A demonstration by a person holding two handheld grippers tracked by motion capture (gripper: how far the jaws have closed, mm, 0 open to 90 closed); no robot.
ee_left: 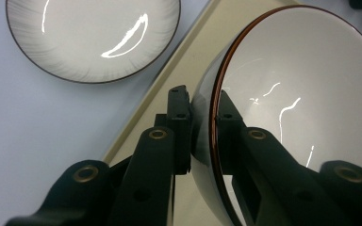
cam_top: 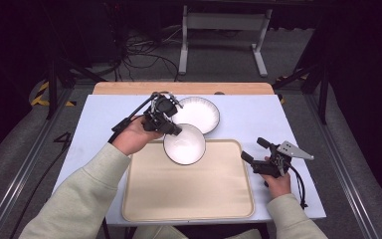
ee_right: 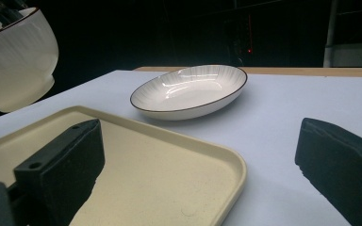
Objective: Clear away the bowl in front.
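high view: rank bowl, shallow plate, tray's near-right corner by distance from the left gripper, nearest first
1. Bowl: clamped by its rim in the left gripper, over the tray's far edge.
2. Shallow plate: on the table just beyond and right of the gripper, apart from it.
3. Tray's near-right corner: farthest, toward the person, near the right sleeve.

Left claw [cam_top: 171,128] holds white bowl [cam_top: 184,145] above beige tray [cam_top: 189,191].

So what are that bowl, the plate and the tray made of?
The bowl and the plate look like glazed ceramic: white, glossy, with sharp light streaks and a thin dark rim line. The tray looks like matte beige plastic, faintly speckled, with a moulded raised lip, though that is less certain.
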